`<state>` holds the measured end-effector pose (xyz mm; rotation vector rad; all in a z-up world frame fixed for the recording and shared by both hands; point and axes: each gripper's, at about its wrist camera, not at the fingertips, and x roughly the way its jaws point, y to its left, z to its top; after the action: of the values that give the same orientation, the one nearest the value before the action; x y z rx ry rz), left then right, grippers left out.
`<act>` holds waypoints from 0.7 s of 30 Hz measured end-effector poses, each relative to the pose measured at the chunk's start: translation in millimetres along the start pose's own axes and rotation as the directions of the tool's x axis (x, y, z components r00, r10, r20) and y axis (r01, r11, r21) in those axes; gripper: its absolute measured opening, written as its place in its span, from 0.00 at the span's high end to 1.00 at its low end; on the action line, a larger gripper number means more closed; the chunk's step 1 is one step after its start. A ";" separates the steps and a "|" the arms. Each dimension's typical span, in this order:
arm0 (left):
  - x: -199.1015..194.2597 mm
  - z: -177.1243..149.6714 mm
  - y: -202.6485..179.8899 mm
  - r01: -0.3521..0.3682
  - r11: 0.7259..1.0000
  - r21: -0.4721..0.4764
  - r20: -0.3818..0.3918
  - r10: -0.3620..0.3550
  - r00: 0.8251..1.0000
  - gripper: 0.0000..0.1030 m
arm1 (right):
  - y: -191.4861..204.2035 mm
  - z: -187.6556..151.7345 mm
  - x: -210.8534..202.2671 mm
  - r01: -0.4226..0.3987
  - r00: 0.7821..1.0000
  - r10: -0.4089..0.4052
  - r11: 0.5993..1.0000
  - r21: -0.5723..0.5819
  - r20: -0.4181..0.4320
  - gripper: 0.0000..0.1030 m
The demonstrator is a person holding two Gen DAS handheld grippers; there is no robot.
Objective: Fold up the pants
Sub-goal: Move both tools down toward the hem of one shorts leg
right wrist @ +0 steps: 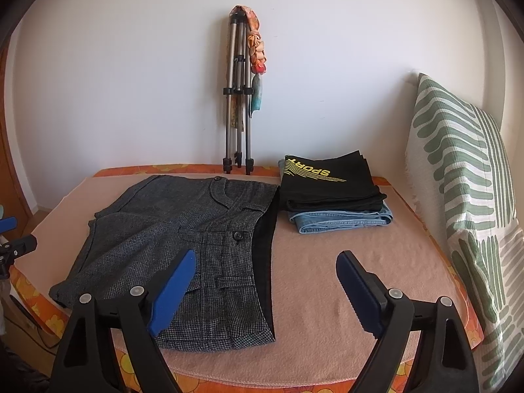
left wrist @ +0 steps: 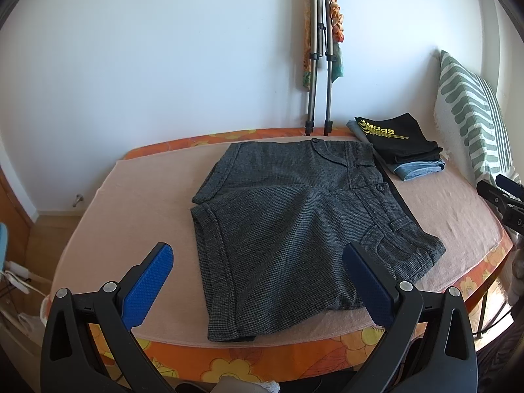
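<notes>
One pair of grey shorts [right wrist: 170, 242] lies at centre frame, with two folded garments [right wrist: 330, 193] stacked upper right. One tripod [right wrist: 237, 98] stands top centre, one striped pillow [right wrist: 458, 177] far right. Two grippers appear.

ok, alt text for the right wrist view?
Grey shorts lie flat and unfolded on a pink blanket over a bed, with the open right gripper hovering above their waistband end, holding nothing. Behind sit a folded clothes stack, a tripod leaning on the wall, and a striped pillow at right.
</notes>
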<state>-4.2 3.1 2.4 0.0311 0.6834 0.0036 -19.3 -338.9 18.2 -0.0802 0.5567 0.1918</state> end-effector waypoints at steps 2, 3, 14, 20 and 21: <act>1.0 -0.4 3.3 0.001 1.000 -0.006 -0.002 -0.001 1.000 0.00 | -0.4 -0.3 -0.6 -0.007 1.000 0.007 1.000 -0.001 -0.002 0.15; 1.2 -0.5 4.0 0.002 1.000 -0.008 -0.003 -0.002 1.000 0.00 | -0.8 -0.5 -0.8 -0.009 1.000 0.009 1.000 0.000 -0.003 0.16; 14.5 -10.2 27.0 0.009 0.999 0.040 -0.030 -0.008 1.000 0.08 | -12.6 -14.3 15.4 -0.096 0.992 0.096 0.995 -0.003 -0.086 0.22; 27.7 -25.8 41.7 0.034 0.994 0.105 -0.106 -0.023 0.994 0.27 | -22.0 -30.7 35.4 -0.170 0.969 0.166 0.985 -0.007 -0.183 0.32; 29.6 -28.7 44.1 0.048 0.993 0.105 -0.121 -0.035 0.992 0.29 | -23.8 -33.1 38.5 -0.179 0.965 0.174 0.984 -0.006 -0.196 0.32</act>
<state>1.0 48.4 -37.2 0.1214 0.8033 -0.0722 0.4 -360.3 -29.8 -0.0727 0.7574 0.3669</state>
